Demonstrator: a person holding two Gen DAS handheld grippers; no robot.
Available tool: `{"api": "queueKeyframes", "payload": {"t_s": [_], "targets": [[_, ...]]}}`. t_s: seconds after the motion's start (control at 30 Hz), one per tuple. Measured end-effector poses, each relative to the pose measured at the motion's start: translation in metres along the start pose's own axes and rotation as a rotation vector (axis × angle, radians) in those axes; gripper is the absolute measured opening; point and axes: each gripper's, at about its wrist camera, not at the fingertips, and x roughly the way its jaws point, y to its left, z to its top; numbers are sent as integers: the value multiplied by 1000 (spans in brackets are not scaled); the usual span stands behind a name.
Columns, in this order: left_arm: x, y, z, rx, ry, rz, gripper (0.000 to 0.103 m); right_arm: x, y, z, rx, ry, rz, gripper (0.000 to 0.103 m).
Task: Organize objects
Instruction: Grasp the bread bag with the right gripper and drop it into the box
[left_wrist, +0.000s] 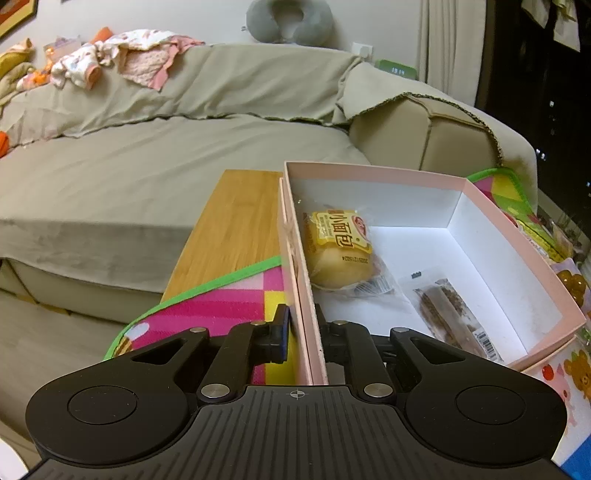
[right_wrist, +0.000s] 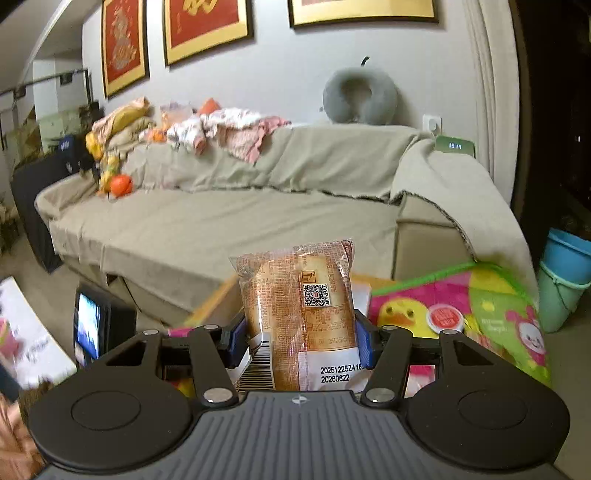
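My left gripper (left_wrist: 303, 326) is shut on the near left wall of an open pink box (left_wrist: 373, 173), one finger outside and one inside. In the box lie a yellow-labelled bread bun in a clear wrapper (left_wrist: 338, 251) and a clear packet with a brown bar (left_wrist: 448, 317). My right gripper (right_wrist: 301, 336) is shut on a wrapped bread packet (right_wrist: 299, 306) with a QR code, held upright in the air in front of the sofa. The pink box is not visible in the right wrist view.
The box rests on a colourful play mat (left_wrist: 221, 299) over a wooden table (left_wrist: 236, 221). A beige covered sofa (left_wrist: 129, 166) with piled clothes (left_wrist: 122, 59) stands behind. The mat also shows in the right wrist view (right_wrist: 461, 306), with blue and green buckets (right_wrist: 565, 277) at the right.
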Motion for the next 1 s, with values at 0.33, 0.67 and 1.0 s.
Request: {"api": "queueKeyframes", "payload": {"t_s": [0.33, 0.67, 1.0], "targets": [[-1, 0, -1, 3, 0, 5, 13, 48, -7, 10, 114, 35, 31, 55], [-1, -1, 1, 9, -2, 4, 13, 84, -25, -15, 224, 57, 63, 67], [2, -1, 2, 14, 1, 7, 13, 34, -52, -90, 144, 131, -140, 73]]}}
